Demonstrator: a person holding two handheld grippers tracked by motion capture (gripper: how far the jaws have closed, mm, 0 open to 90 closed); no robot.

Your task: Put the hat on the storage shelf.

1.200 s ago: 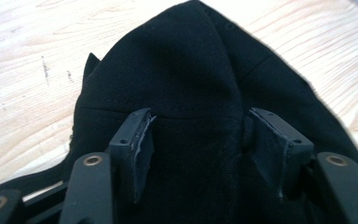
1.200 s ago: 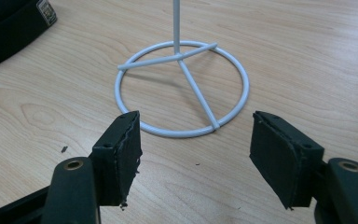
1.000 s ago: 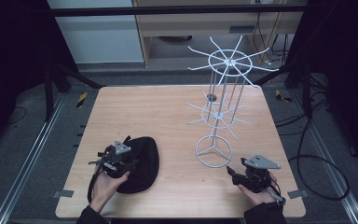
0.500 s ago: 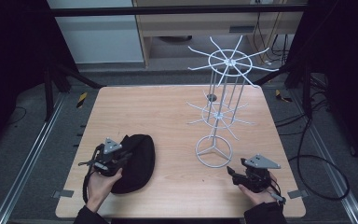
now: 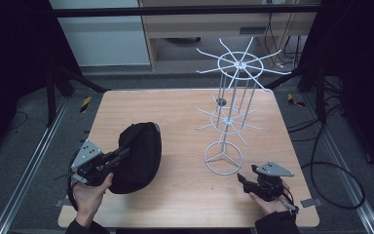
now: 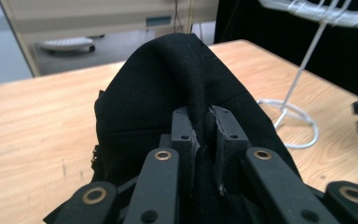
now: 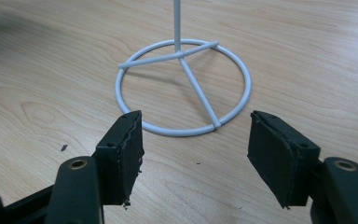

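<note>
Rack [image 5: 233, 97] stands beside the cap [image 5: 139, 156] pinched by left gripper [image 5: 121, 152]; right gripper [image 5: 241, 179] gapes empty.

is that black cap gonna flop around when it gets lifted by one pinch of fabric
Probably floppy: the black cap bunches into a ridge where the left tongs pinch it. It looks light, rising from that one fold. Likely not slippery, since woven cloth sits deep between the pads.
</note>
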